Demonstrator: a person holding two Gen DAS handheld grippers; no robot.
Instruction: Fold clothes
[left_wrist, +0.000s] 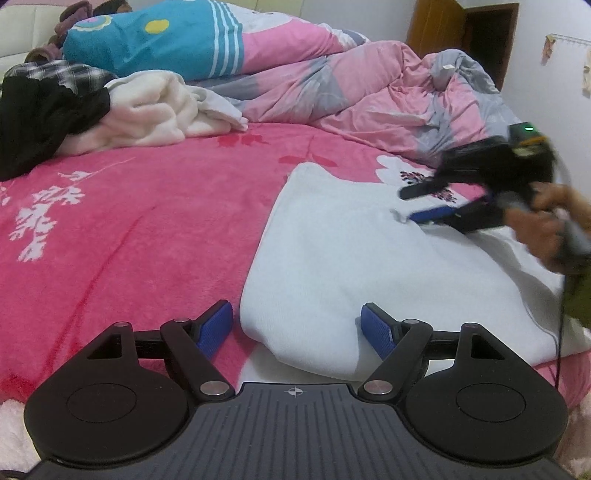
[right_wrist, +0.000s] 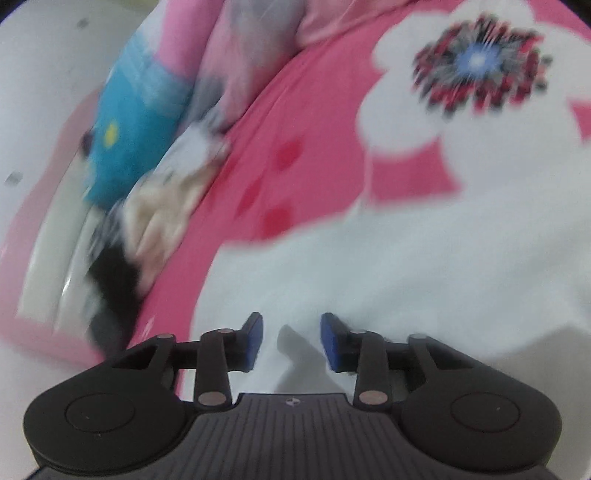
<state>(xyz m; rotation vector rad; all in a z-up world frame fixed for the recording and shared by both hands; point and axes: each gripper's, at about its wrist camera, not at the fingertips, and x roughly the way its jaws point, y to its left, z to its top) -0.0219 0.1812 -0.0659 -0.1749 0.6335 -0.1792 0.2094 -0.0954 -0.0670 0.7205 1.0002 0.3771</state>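
The bed (left_wrist: 147, 229), under a pink flowered blanket, carries everything in view. A rumpled pink-and-grey duvet (left_wrist: 369, 88) lies toward 12 to 1 o'clock in the left wrist view. A heap of other clothes (left_wrist: 110, 107), black, plaid and cream, sits at 10 o'clock, well apart from the work.

The task's thing, a white garment (left_wrist: 369, 266), lies spread on the blanket from centre toward 4 o'clock. Its left edge runs straight and looks doubled over; whether that is a finished fold or only how it lies cannot be settled.

The left hand-held gripper (left_wrist: 297, 325) is released, jaws wide, straddling the garment's near corner at 6 o'clock. The right hand-held gripper (left_wrist: 424, 205), held by a hand (left_wrist: 543, 225) at 3 o'clock, hangs over the garment's far part with jaws parted and nothing clamped; a small ridge of cloth rises just beside its lower tip. The right wrist view is motion-blurred.

Judgement: any grip should take all layers at an edge, both grippers level, cloth kept taut, edges aligned before release. Risk: pinching the top layer only, leaving a skewed crease.
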